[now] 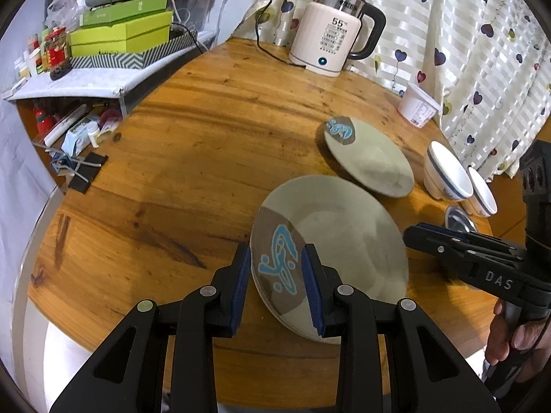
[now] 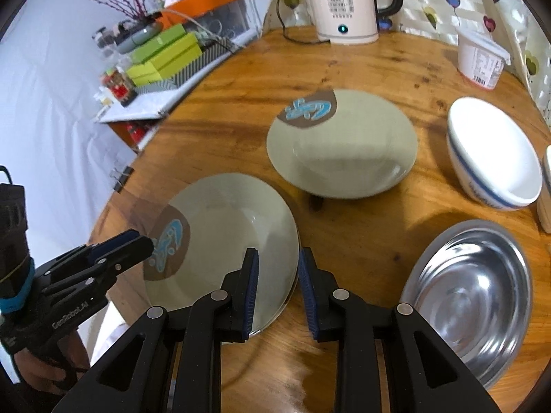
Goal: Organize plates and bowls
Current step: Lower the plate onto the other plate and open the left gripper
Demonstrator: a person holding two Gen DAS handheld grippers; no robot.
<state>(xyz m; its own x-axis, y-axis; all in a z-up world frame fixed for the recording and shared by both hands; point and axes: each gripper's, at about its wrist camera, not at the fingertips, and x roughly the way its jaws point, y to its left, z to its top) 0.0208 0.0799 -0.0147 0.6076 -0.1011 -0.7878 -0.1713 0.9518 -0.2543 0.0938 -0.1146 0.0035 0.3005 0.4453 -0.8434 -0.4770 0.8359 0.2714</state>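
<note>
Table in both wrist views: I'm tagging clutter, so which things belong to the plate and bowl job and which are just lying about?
Job:
near plate
far plate
white bowl
steel bowl
small white bowl

Lying about:
kettle
white tub
green boxes
red jar

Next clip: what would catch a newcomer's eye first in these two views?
The near grey plate with the blue-on-brown emblem, at the wooden table's front edge, with the left gripper and right gripper each astride its rim. Behind it lies a matching plate; a shiny steel bowl sits right.
</note>
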